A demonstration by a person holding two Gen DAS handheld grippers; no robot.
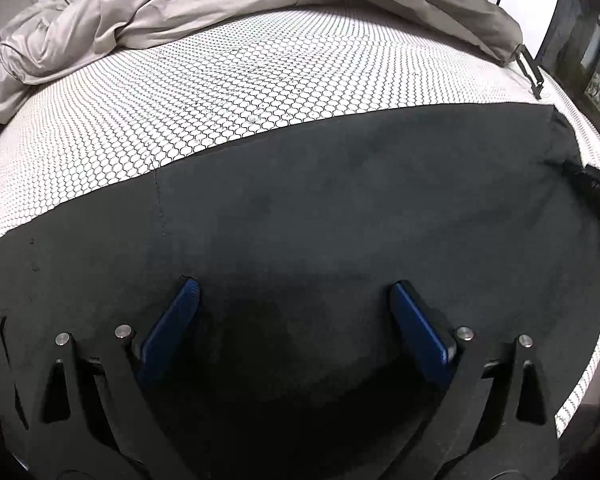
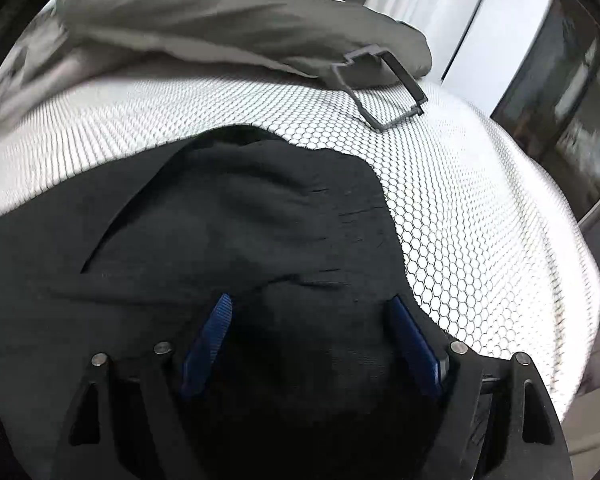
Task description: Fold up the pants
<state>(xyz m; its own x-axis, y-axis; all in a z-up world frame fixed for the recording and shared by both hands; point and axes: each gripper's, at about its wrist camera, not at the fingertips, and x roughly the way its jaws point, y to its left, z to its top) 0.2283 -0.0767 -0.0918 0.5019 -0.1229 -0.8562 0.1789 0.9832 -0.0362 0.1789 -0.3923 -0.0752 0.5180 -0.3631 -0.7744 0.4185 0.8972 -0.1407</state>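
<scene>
So the black pants (image 1: 340, 208) are lying spread across the lower half of both frames, on a white bed (image 1: 228, 92) with a black honeycomb print. The left gripper (image 1: 294, 312) is hovering over flat fabric, jaws spread wide, nothing in them. The right gripper (image 2: 310, 328) is also sitting wide apart over a rumpled, creased part of the pants near their edge. A grey jacket (image 1: 148, 12) is bunching up along the top.
</scene>
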